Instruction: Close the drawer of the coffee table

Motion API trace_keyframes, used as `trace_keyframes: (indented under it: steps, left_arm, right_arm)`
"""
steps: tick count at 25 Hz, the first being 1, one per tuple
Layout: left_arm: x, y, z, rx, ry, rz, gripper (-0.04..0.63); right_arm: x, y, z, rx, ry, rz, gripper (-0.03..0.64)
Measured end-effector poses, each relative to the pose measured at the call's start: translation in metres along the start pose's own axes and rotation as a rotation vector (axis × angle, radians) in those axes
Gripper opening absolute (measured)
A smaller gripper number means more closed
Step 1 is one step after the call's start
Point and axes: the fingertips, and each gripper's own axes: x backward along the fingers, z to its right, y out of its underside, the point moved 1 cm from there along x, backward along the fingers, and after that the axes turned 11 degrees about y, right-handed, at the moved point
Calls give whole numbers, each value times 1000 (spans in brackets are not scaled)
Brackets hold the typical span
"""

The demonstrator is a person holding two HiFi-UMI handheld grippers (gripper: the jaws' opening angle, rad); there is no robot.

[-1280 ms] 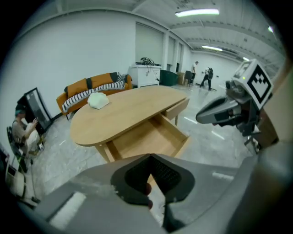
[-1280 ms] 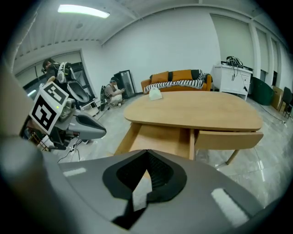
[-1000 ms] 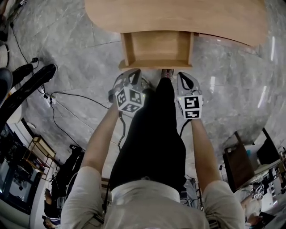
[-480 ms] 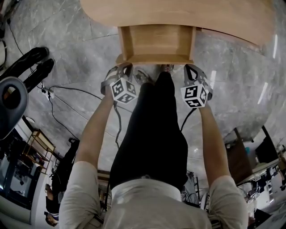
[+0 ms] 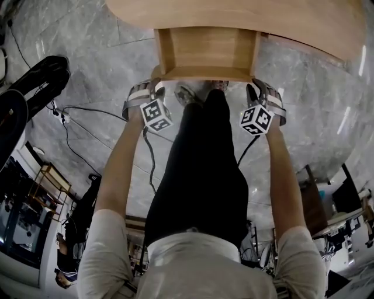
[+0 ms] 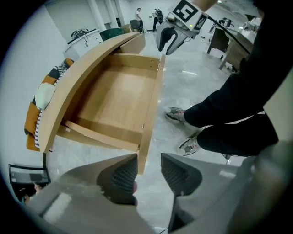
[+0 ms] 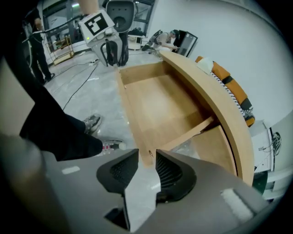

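The coffee table's wooden drawer (image 5: pixel 205 52) stands pulled out from under the curved tabletop (image 5: pixel 234 17), and nothing lies in it. My left gripper (image 5: pixel 144 93) is at the left end of the drawer front (image 5: pixel 201 74), my right gripper (image 5: pixel 264 94) at the right end. Both pairs of jaws have just been opening. In the left gripper view, the left gripper (image 6: pixel 149 160) is open and the drawer front's corner (image 6: pixel 143 157) reaches between its tips, untouched by the pads. In the right gripper view, the right gripper (image 7: pixel 146 154) is open around the other corner (image 7: pixel 147 155).
The person's legs and shoes (image 5: pixel 193 96) stand between the two grippers, right before the drawer. Cables (image 5: pixel 87 125) trail over the grey marble floor at left. A striped orange cushion (image 7: pixel 229 87) lies beyond the tabletop. Desks and office gear (image 5: pixel 327 210) crowd the room's edges.
Both grippers have moved toward the drawer front and spread apart to its two ends, rolling as they went. The drawer has not slid.
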Motion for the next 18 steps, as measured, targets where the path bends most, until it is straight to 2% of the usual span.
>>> trace_keyframes:
  steps: [4, 9, 11, 15, 18]
  left_arm:
    - [-6, 2, -6, -17, -21, -9, 169]
    - [-12, 2, -14, -27, -66, -16, 169]
    - [-16, 3, -17, -29, -61, -26, 169]
    - [-20, 0, -17, -31, -47, -34, 163]
    - [-20, 0, -19, -36, -51, -43, 133]
  right_arm:
    - [-13, 7, -8, 130, -17, -35, 138]
    - [-23, 4, -13, 294, 3, -37, 117]
    - [-27, 3, -14, 309, -3, -42, 91]
    - [-28, 5, -19, 328, 14, -52, 87]
    - [-28, 4, -18, 359, 25, -54, 84]
